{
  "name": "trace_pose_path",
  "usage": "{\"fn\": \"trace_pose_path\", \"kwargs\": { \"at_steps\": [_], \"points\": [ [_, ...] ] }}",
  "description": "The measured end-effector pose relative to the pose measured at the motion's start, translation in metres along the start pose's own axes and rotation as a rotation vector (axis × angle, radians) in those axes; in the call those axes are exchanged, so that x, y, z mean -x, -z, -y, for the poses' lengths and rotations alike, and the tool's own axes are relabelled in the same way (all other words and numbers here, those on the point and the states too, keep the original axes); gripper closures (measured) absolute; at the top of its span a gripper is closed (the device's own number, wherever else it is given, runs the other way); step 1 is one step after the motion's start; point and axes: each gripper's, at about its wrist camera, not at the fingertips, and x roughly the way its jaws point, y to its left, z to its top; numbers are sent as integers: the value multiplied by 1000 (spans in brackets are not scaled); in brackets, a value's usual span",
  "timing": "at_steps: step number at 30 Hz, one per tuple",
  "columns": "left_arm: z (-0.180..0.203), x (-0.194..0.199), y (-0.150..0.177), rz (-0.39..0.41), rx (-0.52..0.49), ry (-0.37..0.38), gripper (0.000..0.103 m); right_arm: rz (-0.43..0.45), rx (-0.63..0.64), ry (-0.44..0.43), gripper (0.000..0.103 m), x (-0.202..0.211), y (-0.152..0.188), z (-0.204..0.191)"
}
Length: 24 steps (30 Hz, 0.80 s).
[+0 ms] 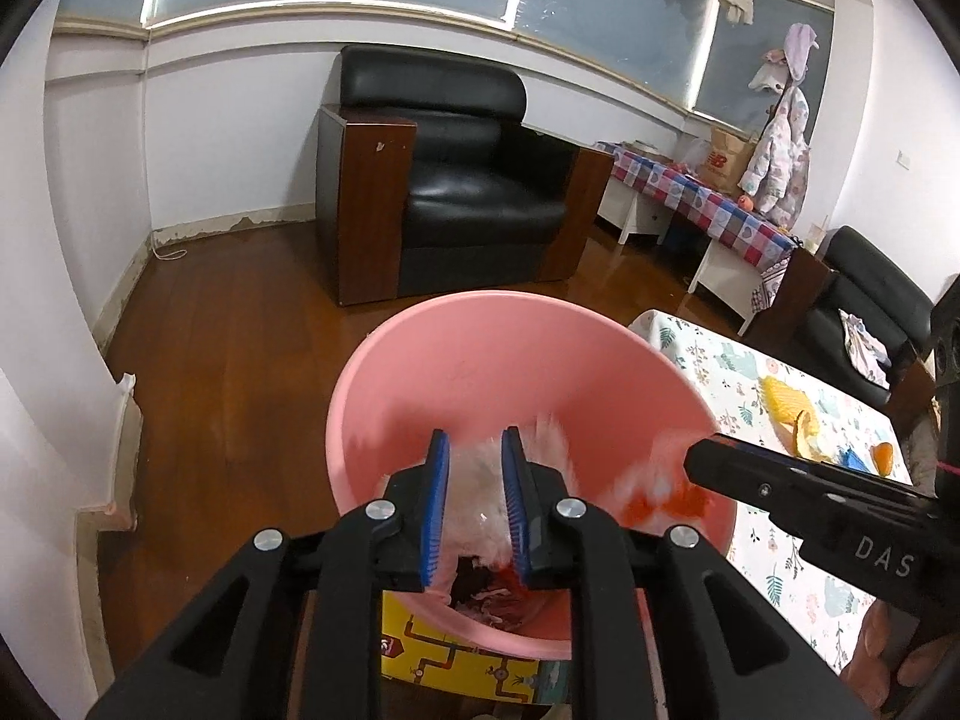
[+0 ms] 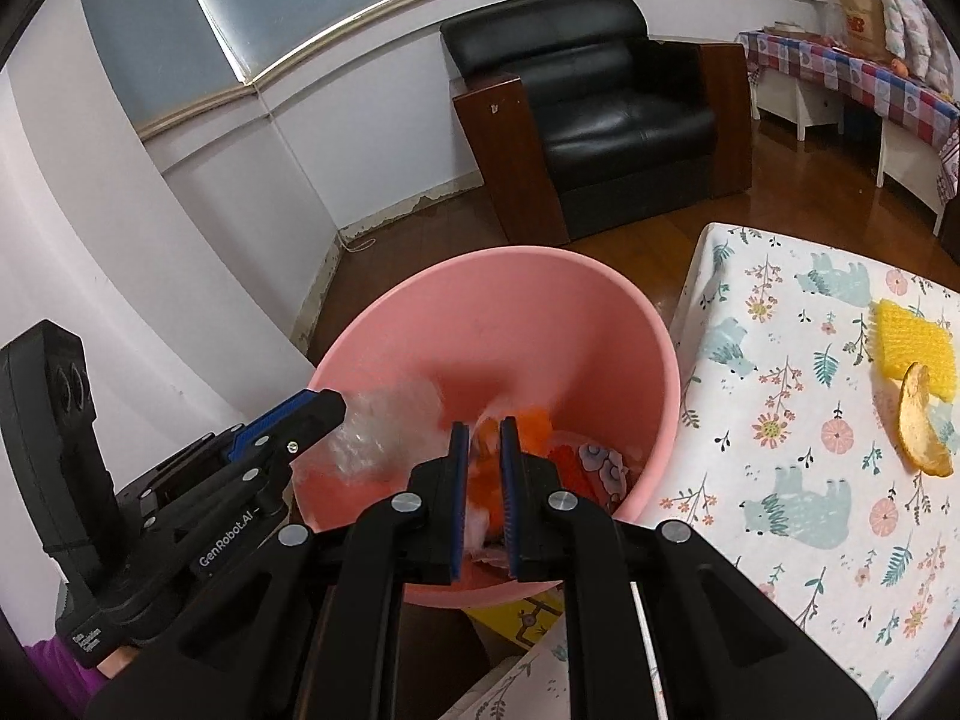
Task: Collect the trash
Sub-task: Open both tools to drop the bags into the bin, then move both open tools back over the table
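Over the pink bin (image 1: 480, 354), both grippers point down into its mouth. Left gripper (image 1: 475, 501): blue-padded jaws parted, a crumpled clear plastic wrapper (image 2: 378, 432) lying between them; whether the pads press on it cannot be told, since the plastic looks blurred and loose. Seen from the right wrist camera, that wrapper bulges out past the left gripper's tip, above the bin's near-left wall. Right gripper (image 2: 483, 468): jaws clenched close on an orange-and-white scrap (image 2: 485, 480), pinched between the pads, hanging inside the bin's rim. From the left wrist view the scrap shows as a blurred orange-white mass at the tip of the right gripper, against the right inner wall.

Bin contents: more rubbish at the bottom, red, white and a patterned piece (image 2: 600, 462), details unclear. Bin stands on the wooden floor (image 1: 228, 348), just beside the corner of the bench (image 2: 780, 438), which has a floral and bear-print cloth. A yellow printed sheet (image 1: 462, 660) lies under the bin's near edge.

Still on the bench: a yellow ridged sponge (image 2: 915, 342), an orange peel (image 2: 921, 432) leaning against it, touching. Left wrist view adds a small blue item (image 1: 855, 459) and a small orange piece (image 1: 883, 456) near them.

Background: black leather armchair (image 1: 462, 180) with wood sides by the wall; a second table with a checked cloth (image 1: 714, 204) further right
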Motion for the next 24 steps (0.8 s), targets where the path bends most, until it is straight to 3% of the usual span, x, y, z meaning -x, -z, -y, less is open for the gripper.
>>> {"fn": "trace_pose_path", "kwargs": {
  "at_steps": [7,16,18,20,24],
  "points": [
    [2,7,3,3,2,-12,62,-8,-2,8,92,2,0,-1],
    [8,15,3,11,-8,-17,56,-15,-6,16,91,8,3,-2],
    [9,18,4,14,-11,-17,55,-16,-7,14,86,10,5,-1],
    [11,20,5,16,-15,-16,55,-14,-6,12,74,14,8,-1],
    [18,27,6,22,-27,-12,54,0,3,10,69,21,11,0]
  ]
}}
